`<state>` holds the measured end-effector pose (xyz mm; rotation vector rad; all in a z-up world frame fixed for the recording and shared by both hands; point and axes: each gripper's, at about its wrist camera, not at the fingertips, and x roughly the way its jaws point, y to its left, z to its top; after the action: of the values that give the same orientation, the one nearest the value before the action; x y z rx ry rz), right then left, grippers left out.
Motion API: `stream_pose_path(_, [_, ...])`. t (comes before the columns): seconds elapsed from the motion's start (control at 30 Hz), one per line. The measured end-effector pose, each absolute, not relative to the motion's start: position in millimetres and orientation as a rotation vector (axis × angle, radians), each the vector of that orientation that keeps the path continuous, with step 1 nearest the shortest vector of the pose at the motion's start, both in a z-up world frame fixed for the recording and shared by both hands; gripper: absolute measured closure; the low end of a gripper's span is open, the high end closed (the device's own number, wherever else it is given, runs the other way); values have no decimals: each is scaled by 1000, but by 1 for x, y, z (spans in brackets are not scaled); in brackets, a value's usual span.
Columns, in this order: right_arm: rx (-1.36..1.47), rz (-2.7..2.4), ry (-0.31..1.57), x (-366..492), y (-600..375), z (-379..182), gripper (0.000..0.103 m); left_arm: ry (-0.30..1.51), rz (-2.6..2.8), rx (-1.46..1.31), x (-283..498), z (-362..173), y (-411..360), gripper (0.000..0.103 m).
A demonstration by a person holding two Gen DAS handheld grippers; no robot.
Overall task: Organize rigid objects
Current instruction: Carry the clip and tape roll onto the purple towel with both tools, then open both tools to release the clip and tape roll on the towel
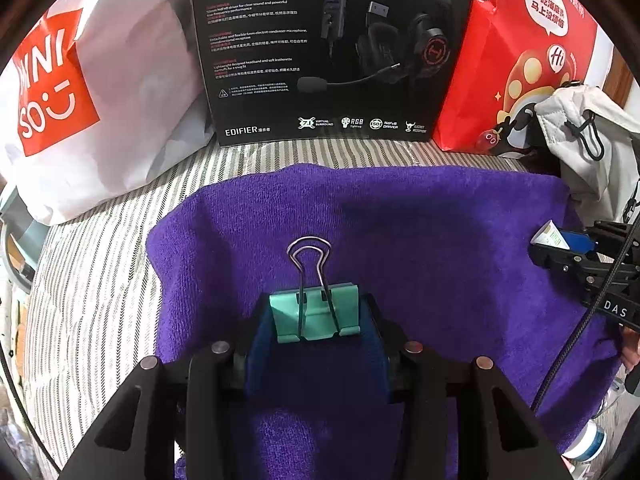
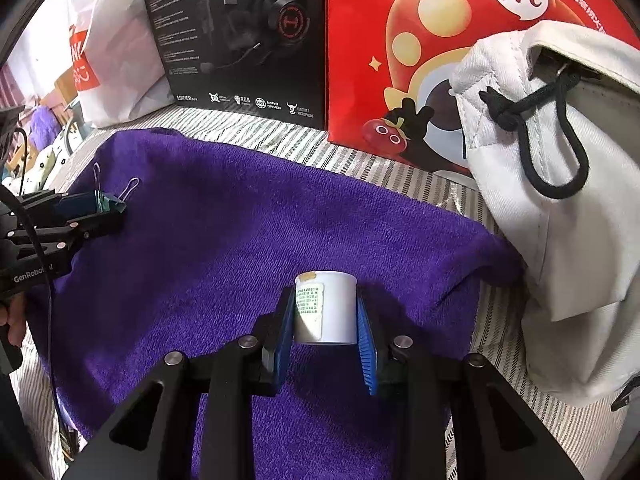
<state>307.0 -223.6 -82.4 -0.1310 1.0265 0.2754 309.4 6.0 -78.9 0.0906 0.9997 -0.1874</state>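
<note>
A teal binder clip with silver wire handles sits between the blue pads of my left gripper, which is shut on it above the purple towel. From the right wrist view the same clip shows at the far left in that gripper. My right gripper is shut on a small white tube-like container with a printed label, held over the towel. In the left wrist view that container peeks out of the right gripper at the right edge.
A black headset box, a red mushroom-print bag and a white shopping bag stand along the back. A white drawstring pouch lies at the right of the towel. A striped cloth covers the surface.
</note>
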Motion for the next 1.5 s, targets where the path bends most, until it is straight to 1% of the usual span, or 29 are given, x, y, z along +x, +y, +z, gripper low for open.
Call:
stream_pose_path(0.17, [-139, 287, 1036, 307, -223, -83, 68, 1005, -177, 113, 308, -79, 4, 62])
stream_pose_path(0.27, [-133, 303, 1044, 305, -224, -83, 60, 1006, -172, 117, 306, -79, 3, 60])
stream_pose_path(0.33, [-137, 315, 1053, 304, -223, -84, 47, 1011, -167, 117, 306, -79, 3, 57])
stream_pose_path(0.37, [-148, 314, 1058, 302, -221, -84, 45, 1013, -165, 118, 305, -79, 3, 56])
stream_pose_path(0.5, [-161, 308, 1059, 300, -220, -85, 44, 1026, -140, 132, 306, -80, 3, 47])
stream_pose_path(0.7, [-160, 290, 1071, 289, -225, -84, 42, 1016, -150, 119, 292, -79, 4, 44])
stream_pose_path(0.83, [-164, 284, 1067, 277, -223, -84, 42, 1012, -161, 149, 281, -80, 0, 34])
stream_pose_path(0.9, [-154, 283, 1068, 272, -224, -84, 42, 1012, -157, 164, 276, -80, -3, 31])
stream_pose_path(1.07, [-140, 266, 1066, 251, -226, -79, 42, 1017, -153, 178, 255, -74, -8, 29])
stream_pose_path(1.13, [-129, 260, 1053, 239, -228, -75, 42, 1015, -153, 176, 245, -70, -8, 25])
stream_pose_path(1.2, [-116, 250, 1046, 226, -231, -71, 42, 1013, -147, 172, 233, -65, -7, 25])
stream_pose_path(1.3, [-94, 237, 1027, 204, -236, -63, 39, 1007, -129, 159, 215, -56, -2, 24])
stream_pose_path(1.37, [-68, 237, 1015, 189, -240, -57, 39, 993, -130, 143, 199, -50, 2, 24])
stream_pose_path(1.43, [-49, 239, 996, 173, -244, -51, 39, 986, -128, 130, 187, -45, 5, 20])
stream_pose_path(1.5, [-33, 229, 979, 158, -247, -46, 39, 979, -125, 124, 173, -42, 7, 20])
